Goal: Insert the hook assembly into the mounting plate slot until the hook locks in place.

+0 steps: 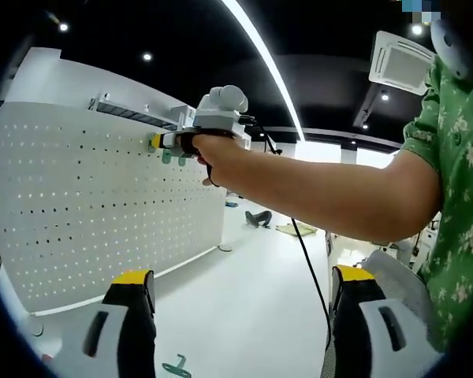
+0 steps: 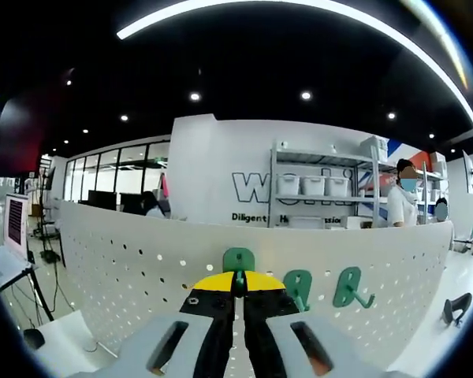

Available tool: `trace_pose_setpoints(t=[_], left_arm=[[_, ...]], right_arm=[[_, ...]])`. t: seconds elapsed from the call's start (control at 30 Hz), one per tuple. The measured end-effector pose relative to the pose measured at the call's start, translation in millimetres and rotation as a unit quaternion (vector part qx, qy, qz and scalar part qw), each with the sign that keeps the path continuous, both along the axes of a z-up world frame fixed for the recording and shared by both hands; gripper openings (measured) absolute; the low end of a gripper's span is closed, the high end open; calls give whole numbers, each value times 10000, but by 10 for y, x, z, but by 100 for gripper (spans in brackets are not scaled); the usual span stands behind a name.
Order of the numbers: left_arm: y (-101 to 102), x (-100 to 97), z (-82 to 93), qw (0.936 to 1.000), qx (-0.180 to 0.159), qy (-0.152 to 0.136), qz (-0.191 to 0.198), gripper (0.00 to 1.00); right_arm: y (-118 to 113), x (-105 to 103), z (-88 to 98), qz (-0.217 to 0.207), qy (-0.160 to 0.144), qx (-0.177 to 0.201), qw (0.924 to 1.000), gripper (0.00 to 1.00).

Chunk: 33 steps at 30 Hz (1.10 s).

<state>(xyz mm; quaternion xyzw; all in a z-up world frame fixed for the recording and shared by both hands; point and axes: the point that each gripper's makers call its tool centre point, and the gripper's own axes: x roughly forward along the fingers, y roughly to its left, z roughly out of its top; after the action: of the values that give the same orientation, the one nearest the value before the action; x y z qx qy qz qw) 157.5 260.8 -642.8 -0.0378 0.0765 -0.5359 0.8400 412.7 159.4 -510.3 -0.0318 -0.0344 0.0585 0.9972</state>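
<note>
Pressing a green hook (image 2: 239, 261) against the white pegboard (image 2: 126, 260), right gripper (image 2: 238, 293) clamped narrow on it.

Sitting beside two more green hooks (image 2: 299, 288) at 3 o'clock; hanging wide and holding nothing, left gripper (image 1: 244, 293); lying at 6 o'clock on the table (image 1: 244, 307), another hook (image 1: 176, 367).

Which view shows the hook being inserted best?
Right gripper view: the green hook sits centred just above the shut right gripper, against the pegboard. In the left gripper view the hook is a small green speck under the right gripper.
</note>
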Motion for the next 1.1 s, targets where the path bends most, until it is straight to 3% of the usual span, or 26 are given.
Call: trace_pose_setpoints(t=[1.1], left_arm=[[10,30,-21,10000,14,36,-31,93]], right_arm=[[-20,58,-60,-23,30,6,10000,1]])
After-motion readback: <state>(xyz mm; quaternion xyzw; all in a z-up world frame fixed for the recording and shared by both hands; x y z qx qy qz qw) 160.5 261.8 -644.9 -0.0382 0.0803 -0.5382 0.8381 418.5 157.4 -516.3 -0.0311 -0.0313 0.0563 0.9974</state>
